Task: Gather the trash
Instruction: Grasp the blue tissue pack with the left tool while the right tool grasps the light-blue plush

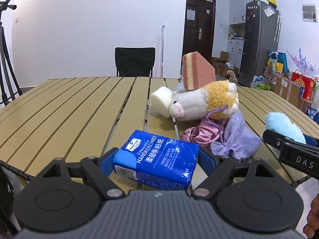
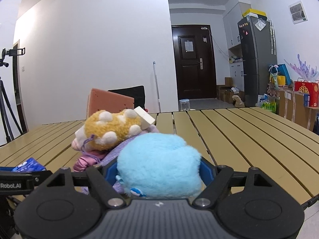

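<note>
A blue handkerchief tissue pack (image 1: 159, 159) sits between the blue pads of my left gripper (image 1: 157, 160), which is shut on it just above the slatted table (image 1: 69, 109). My right gripper (image 2: 158, 169) is shut on a fluffy light-blue plush (image 2: 159, 159), also visible at the right edge of the left wrist view as the light-blue plush (image 1: 283, 125). A pile lies between the two grippers: a plush llama (image 1: 207, 103), a pink sponge (image 1: 197, 69), a white foam block (image 1: 159, 101), a pink satin pouch (image 1: 199, 135) and a purple knitted cloth (image 1: 235, 139).
A black chair (image 1: 135, 61) stands behind the table's far edge and a tripod (image 1: 4, 59) at the left. A clear jar (image 2: 184, 104) shows at the far edge. Boxes and bags crowd the floor by the fridge (image 2: 257, 59) at the right.
</note>
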The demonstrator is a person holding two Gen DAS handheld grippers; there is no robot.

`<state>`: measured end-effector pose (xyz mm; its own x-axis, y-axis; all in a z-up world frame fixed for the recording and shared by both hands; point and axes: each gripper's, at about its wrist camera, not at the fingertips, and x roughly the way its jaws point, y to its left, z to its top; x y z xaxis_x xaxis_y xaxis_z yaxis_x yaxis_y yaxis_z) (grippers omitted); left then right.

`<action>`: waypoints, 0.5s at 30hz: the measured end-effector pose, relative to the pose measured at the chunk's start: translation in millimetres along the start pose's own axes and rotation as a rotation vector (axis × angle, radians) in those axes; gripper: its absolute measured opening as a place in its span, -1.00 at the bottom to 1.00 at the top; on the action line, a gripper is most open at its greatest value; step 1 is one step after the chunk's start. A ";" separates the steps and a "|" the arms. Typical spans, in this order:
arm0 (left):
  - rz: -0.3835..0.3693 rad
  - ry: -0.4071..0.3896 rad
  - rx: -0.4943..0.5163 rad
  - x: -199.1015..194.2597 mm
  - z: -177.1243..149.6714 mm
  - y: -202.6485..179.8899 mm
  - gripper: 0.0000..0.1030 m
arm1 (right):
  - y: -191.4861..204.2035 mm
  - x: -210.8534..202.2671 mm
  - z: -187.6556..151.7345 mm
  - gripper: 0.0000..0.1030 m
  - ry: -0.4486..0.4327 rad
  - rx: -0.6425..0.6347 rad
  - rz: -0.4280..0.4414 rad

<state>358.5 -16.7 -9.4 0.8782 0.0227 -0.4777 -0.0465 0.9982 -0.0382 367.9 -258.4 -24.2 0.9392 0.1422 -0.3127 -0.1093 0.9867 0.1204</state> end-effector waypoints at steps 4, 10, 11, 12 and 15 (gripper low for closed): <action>-0.012 -0.015 0.011 -10.6 -1.3 -1.7 0.65 | 2.5 -10.5 1.1 0.51 0.002 -0.003 0.006; -0.028 -0.039 0.011 -32.0 -4.0 -1.9 0.65 | 11.9 -29.6 0.4 0.51 -0.012 -0.016 0.020; -0.029 -0.044 0.011 -35.3 -4.3 -1.6 0.65 | 13.4 -33.4 -0.1 0.51 -0.015 -0.021 0.021; -0.030 -0.048 0.011 -38.9 -4.9 -1.8 0.65 | 14.2 -36.6 -0.5 0.51 -0.017 -0.025 0.021; -0.030 -0.065 0.012 -49.3 -5.6 -0.8 0.65 | 19.5 -44.5 0.1 0.51 -0.021 -0.034 0.024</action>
<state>312.5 -19.0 9.3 0.9081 -0.0042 -0.4187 -0.0142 0.9991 -0.0409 324.0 -245.5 -7.8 0.9426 0.1648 -0.2906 -0.1428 0.9851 0.0953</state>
